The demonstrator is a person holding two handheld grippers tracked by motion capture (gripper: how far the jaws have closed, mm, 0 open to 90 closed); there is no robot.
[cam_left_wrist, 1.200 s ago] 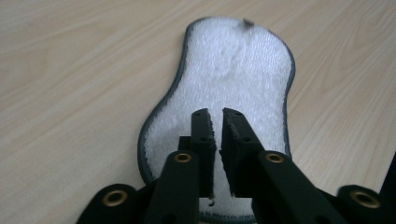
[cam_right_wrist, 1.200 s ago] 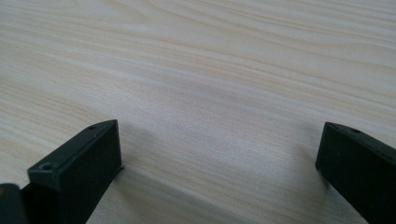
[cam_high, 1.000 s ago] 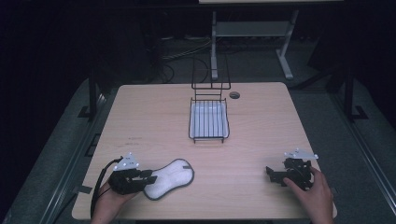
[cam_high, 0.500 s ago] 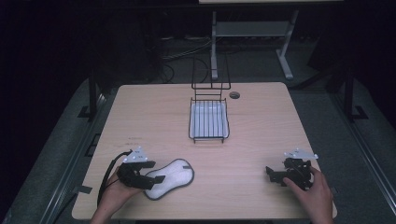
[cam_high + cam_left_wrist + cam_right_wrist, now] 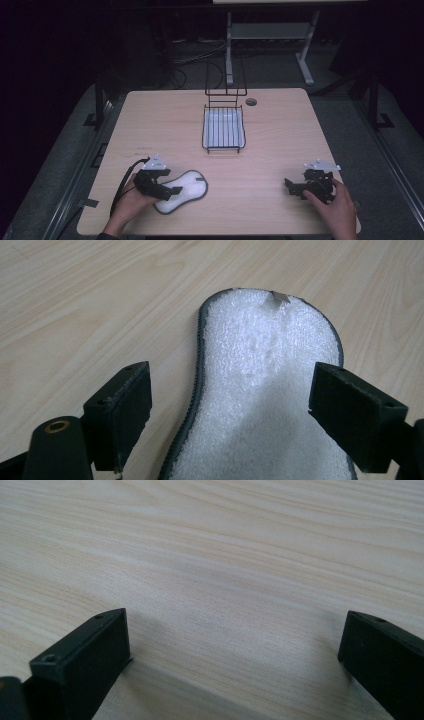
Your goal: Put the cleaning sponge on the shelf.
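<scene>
"Change since the prior frame?"
"The left gripper (image 5: 230, 405) had advanced over the white insole (image 5: 181, 190), jaws apart astride it, near the table's (image 5: 280, 150) front-left edge. The right gripper (image 5: 311, 184) sat spread, empty."
"Risk?"
"Closing might merely crumple the flat insole."

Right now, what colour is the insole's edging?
Dark grey edging around the white insole, clearest in the left gripper view.

Dim, dark surroundings; evenly lit table (image 5: 270, 150); soft shadows, slightly blurred near jaws.
</scene>
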